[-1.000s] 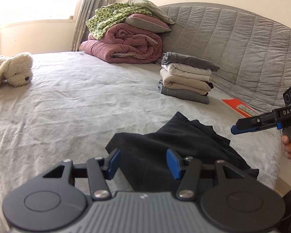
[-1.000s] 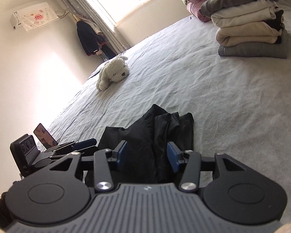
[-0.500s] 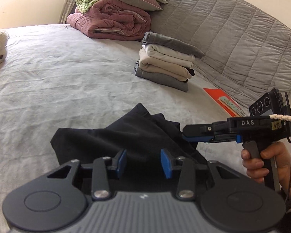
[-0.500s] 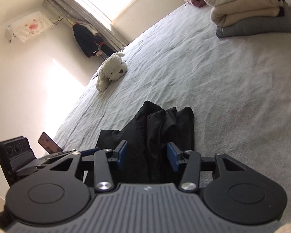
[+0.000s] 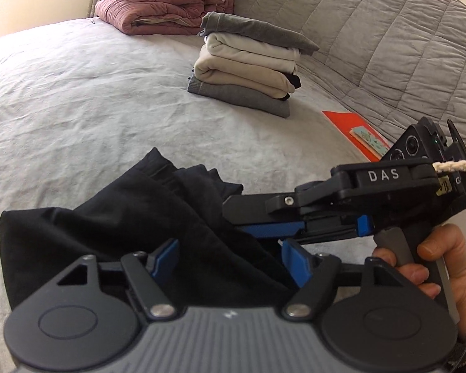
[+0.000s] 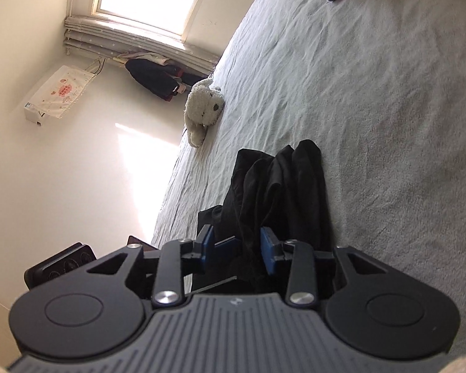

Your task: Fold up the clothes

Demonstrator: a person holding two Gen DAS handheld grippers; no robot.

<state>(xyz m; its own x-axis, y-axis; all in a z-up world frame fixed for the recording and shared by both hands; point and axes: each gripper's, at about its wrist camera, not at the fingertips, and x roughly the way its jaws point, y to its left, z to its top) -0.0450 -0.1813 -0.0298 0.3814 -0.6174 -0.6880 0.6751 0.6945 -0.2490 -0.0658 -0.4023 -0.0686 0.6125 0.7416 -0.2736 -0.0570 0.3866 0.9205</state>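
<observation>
I see the grey bed spreading out ahead of both sets of fingers, its quilted grey headboard rising far beyond my left fingers and to their right; against it, far ahead, lies a rolled pink duvet, and nearer, still well ahead of the left fingers, stands a stack of folded clothes in grey, cream and beige, with an orange folder flat on the bed to its right, near the headboard. The black garment I am working on lies crumpled on the bed directly under and between the fingers of both tools: in the left wrist view its cloth fills the gap between my left gripper pads, whose jaws have just been opening and now stand wide, and I cannot see the pads pressing on it. My right gripper reaches in from the right side of that view, just ahead of the left fingers, a hand wrapped round its handle; in its own view the right gripper has a bunched ridge of the black cloth running up between its blue pads, the jaws have just been closing to a narrow gap, and the cloth sits close against the right pad, though I cannot tell whether it is truly pinched. Far ahead of the right fingers, at the bed's edge, lies a white plush dog
</observation>
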